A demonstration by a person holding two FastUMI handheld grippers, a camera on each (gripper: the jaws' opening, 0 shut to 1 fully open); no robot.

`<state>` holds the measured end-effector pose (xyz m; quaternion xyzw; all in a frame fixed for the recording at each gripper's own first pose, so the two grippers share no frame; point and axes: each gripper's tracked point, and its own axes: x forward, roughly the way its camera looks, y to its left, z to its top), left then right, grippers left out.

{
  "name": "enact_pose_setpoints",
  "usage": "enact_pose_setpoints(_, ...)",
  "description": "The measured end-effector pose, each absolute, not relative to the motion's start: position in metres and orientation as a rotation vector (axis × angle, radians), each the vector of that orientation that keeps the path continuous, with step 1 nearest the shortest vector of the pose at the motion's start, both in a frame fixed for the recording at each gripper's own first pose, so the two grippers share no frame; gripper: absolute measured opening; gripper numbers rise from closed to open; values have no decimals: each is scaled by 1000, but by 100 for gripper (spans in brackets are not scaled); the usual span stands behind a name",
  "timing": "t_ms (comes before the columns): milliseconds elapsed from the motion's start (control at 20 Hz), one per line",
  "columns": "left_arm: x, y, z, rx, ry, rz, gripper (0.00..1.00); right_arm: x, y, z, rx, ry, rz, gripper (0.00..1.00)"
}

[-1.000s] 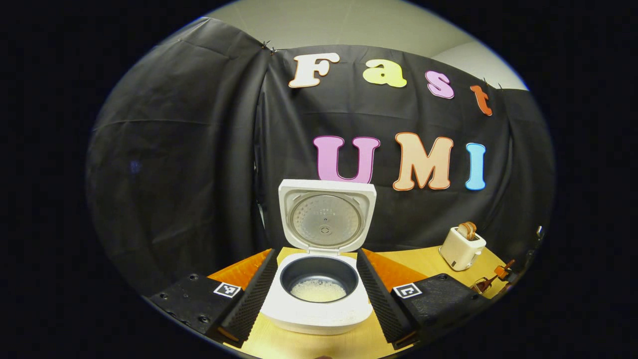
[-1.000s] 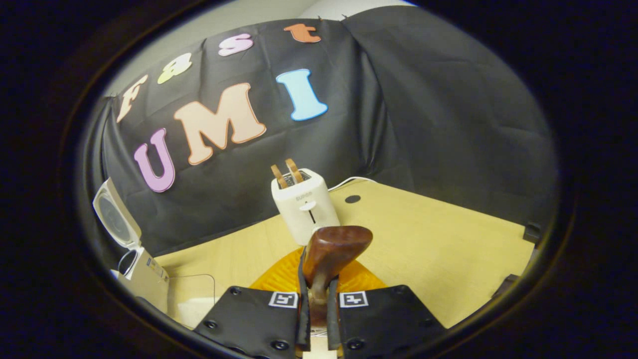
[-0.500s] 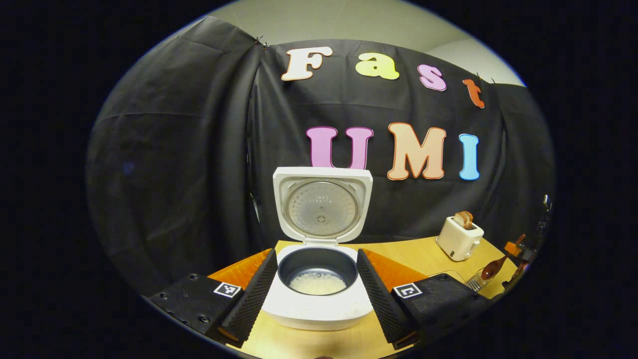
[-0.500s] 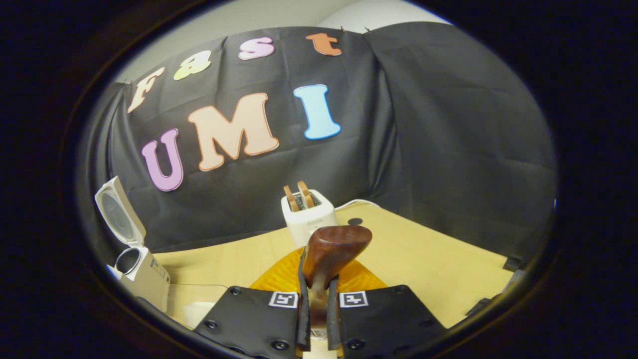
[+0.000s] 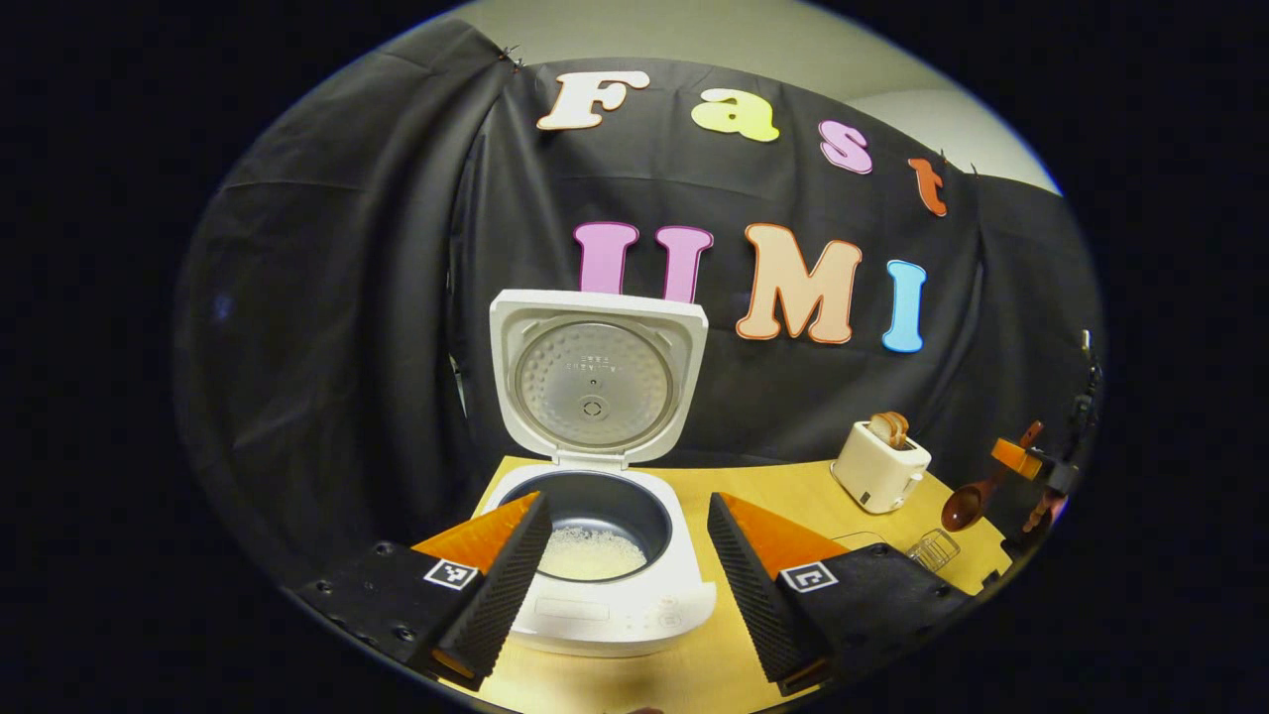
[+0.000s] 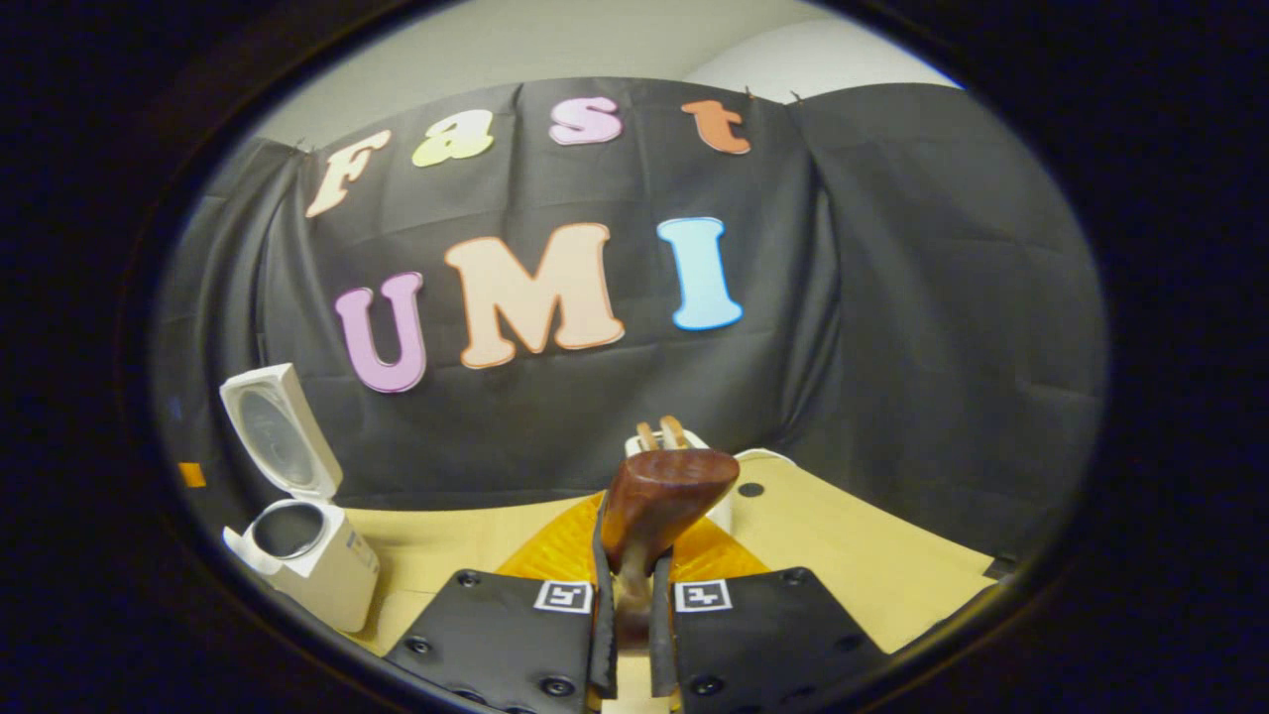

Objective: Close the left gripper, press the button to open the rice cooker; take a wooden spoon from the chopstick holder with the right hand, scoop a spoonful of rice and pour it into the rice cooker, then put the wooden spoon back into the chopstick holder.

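Note:
The white rice cooker [image 5: 605, 605] stands open, its lid [image 5: 595, 377] upright, with white rice in the dark inner pot [image 5: 593, 553]. My left gripper [image 5: 626, 506] is open, one finger on each side of the cooker's front, touching nothing. In the right gripper view my right gripper [image 6: 627, 570] is shut on the handle of the brown wooden spoon [image 6: 666, 501], its bowl pointing up and forward. The spoon [image 5: 964, 508] and the right gripper also appear at the far right of the left gripper view, held in the air. The open cooker [image 6: 307, 540] stands at the left of the right gripper view.
A white toaster [image 5: 880, 466] with bread slices stands at the back right of the wooden table [image 5: 783, 486]; its top [image 6: 674, 438] peeks over the spoon. A small wire holder [image 5: 932, 547] sits on the table below the raised spoon. Black cloth closes in the back.
The right gripper has risen with the spoon, so the toaster has sunk behind the spoon's bowl. The left gripper has shifted, and the cooker now sits left of centre between its fingers.

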<state>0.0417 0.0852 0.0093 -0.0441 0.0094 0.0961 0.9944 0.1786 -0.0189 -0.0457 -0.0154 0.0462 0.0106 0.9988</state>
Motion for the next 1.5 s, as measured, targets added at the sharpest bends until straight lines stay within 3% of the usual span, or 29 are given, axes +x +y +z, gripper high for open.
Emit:
enact_pose_setpoints(350,33,106,6,-69,30,217,94,174,88,-96,-120,171,210,17)
enact_pose_setpoints(850,11,132,-3,-15,48,272,94,173,136,-197,-426,263,234,17)
enact_pose_setpoints(1200,4,142,-10,10,66,274,94,162,155,-232,-310,345,240,17)
enact_pose_setpoints(1500,3,146,-10,20,65,256,94,155,158,-242,24,438,198,16)
